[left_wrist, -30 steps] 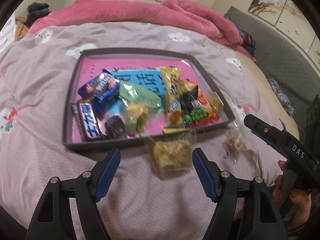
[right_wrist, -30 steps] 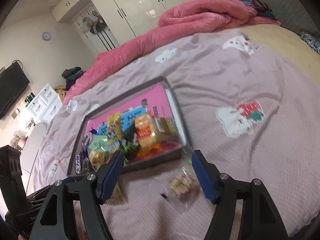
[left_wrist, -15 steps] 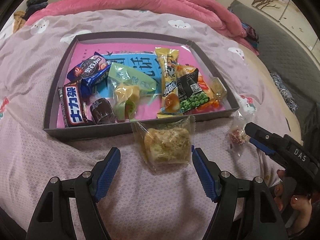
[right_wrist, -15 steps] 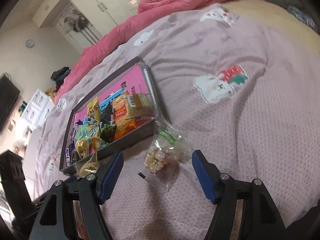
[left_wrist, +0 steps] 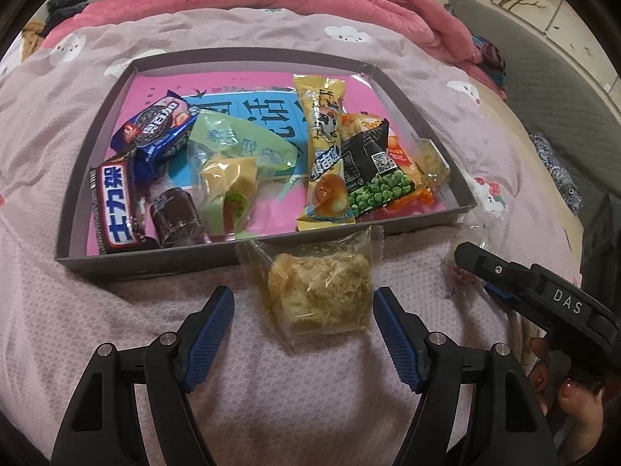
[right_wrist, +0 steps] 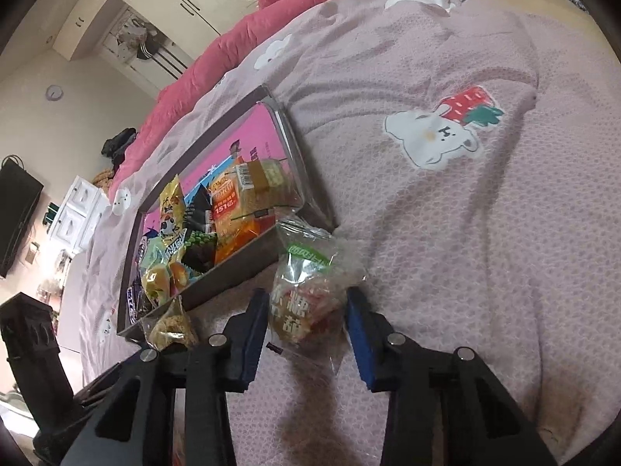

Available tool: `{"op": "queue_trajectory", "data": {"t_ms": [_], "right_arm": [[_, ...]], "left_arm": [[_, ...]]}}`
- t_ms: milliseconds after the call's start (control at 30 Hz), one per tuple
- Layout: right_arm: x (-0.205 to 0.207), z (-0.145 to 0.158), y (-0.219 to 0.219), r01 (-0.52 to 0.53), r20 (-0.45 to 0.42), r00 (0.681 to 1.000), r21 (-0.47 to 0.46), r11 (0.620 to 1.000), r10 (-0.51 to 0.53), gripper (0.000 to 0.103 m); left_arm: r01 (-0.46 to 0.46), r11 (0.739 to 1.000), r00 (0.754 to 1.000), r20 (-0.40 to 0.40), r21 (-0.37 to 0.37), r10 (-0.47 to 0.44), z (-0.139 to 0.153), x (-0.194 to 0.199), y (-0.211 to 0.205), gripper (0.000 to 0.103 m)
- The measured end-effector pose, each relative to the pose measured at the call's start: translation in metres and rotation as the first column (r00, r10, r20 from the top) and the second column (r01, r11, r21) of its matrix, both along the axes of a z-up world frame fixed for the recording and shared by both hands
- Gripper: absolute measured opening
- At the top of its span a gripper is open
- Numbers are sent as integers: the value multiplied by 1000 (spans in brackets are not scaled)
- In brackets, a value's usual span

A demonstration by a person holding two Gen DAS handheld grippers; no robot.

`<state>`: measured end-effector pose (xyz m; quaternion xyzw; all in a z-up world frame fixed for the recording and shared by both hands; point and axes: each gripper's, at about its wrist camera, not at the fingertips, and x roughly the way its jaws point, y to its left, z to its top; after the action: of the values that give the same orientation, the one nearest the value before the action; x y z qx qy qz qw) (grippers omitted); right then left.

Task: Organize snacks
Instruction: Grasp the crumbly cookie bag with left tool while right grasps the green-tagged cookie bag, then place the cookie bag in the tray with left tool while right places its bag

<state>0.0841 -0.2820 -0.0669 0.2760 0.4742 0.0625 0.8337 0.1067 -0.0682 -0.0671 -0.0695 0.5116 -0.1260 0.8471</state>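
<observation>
Both grippers have dropped closer: right gripper (right_wrist: 306,310) is closing around the clear candy bag (right_wrist: 310,291), left gripper (left_wrist: 302,334) gapes around the pastry packet (left_wrist: 318,291) at the tray's (left_wrist: 155,268) six o'clock; most snacks already trayed.

We see the left gripper (left_wrist: 302,310) with jaws wide apart, straddling a clear-wrapped pastry (left_wrist: 320,291) on the pink bedspread (left_wrist: 97,349). The right pad touches the wrapper; the left pad stands clear. The pastry lies against the near wall of the grey tray (left_wrist: 155,266) of snacks. The right gripper (left_wrist: 471,268) enters at right, pressing a clear packet (left_wrist: 458,273).
</observation>
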Motion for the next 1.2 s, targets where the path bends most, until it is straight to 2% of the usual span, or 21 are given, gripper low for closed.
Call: {"op": "queue_trajectory", "data": {"t_ms": [300,400,533,667,833,967,1200], "right_arm": [[-5,21,6,-19,83,996,-45,999,23,38],[-8,32,7,-21,131,991,-61,998,28,38],[-9,43,12,-34,179,983,-81,996,48,38],[-10,52,18,-58,229,970,-93,994,78,38],[-11,60,25,-77,265,958,-124,989,108,38],[-8,62,30,-88,273,954,-135,987,123,38],[-1,64,36,-104,281,949,-148,984,142,38]], "left_arm": [[16,1000,1000,1,17,-16,-7,2,-12,74],[29,999,1000,1,16,-29,-7,1,-14,60],[42,998,999,19,39,-43,-5,-3,-19,54],[38,999,999,26,-1,-38,2,-5,-13,53],[27,999,997,73,-31,-25,23,-11,0,53],[7,1000,993,114,-16,-5,40,-11,13,53],[-90,996,981,171,-1,89,58,-1,49,53]]}}
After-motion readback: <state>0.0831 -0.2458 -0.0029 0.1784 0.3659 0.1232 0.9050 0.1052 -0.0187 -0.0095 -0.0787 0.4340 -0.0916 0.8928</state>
